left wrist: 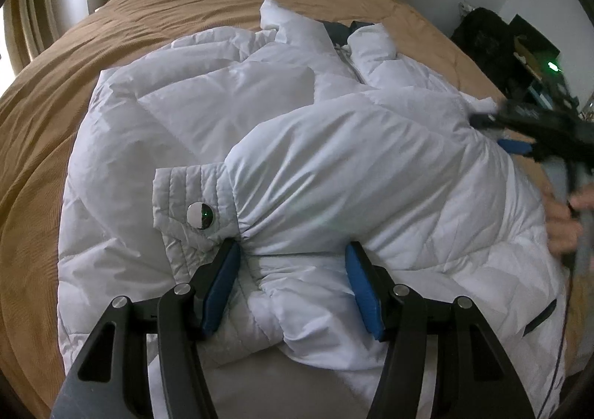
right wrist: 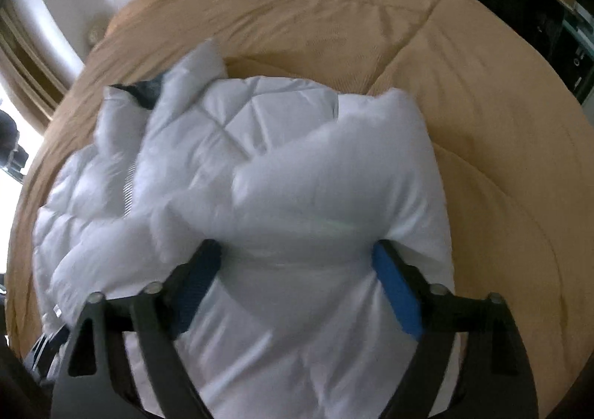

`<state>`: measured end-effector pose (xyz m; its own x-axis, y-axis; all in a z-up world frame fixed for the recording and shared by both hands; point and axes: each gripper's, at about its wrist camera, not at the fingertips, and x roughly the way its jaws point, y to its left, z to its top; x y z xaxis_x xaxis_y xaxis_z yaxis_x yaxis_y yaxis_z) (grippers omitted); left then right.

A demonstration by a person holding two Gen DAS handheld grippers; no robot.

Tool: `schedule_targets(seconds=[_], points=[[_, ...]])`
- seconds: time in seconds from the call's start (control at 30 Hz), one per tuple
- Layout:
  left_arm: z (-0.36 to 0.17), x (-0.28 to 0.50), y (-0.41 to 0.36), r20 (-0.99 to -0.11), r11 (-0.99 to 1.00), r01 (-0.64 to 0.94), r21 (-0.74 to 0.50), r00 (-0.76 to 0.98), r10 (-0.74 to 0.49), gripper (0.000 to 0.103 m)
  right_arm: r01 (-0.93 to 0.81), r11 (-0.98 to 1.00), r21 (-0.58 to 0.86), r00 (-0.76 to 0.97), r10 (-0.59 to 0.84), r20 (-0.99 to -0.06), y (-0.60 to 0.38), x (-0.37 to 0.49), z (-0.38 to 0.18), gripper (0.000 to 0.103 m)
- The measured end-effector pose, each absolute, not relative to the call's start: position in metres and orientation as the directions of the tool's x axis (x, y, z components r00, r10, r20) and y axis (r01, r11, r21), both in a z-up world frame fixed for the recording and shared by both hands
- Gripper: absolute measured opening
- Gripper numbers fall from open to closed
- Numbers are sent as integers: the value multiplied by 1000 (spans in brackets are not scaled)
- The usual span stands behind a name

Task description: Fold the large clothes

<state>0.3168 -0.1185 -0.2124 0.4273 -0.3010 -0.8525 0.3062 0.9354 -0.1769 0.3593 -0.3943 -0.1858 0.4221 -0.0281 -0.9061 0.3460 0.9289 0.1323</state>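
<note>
A white quilted puffer jacket (left wrist: 208, 114) lies spread on a tan bedspread (left wrist: 111, 29). One sleeve (left wrist: 352, 166) is folded across the body, its cuff (left wrist: 185, 196) with a round snap button at the left. My left gripper (left wrist: 293, 252) is open, its blue pads straddling the sleeve just behind the cuff. My right gripper (right wrist: 297, 252) is open wide around a puffy bulge of the jacket (right wrist: 260, 166); that view is blurred. It also shows in the left wrist view (left wrist: 493, 129) at the jacket's right edge, with a hand on it.
The tan bedspread (right wrist: 371, 10) runs past the jacket on all sides. A white wall and radiator (left wrist: 33, 10) lie beyond the bed. Dark furniture with a green light (left wrist: 549, 66) stands at the right.
</note>
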Motion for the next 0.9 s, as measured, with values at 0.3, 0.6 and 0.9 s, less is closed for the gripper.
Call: schedule_targets(seconds=[0.3,0.6,0.9], points=[[-215,317,-120,-856,938,306,-165,427,-290,60,379,925,2,393,-159,-906,-410,400,-191,88],[-216,318,-122,-857,939,300,-166,428,-288,63,214,966,143,530,8,-848,-386,302,-122,66],[-216,317,-122,-859,942,294,-159,429,-280,63,199,971,135,450,32,-892,-370,224,-173,66]])
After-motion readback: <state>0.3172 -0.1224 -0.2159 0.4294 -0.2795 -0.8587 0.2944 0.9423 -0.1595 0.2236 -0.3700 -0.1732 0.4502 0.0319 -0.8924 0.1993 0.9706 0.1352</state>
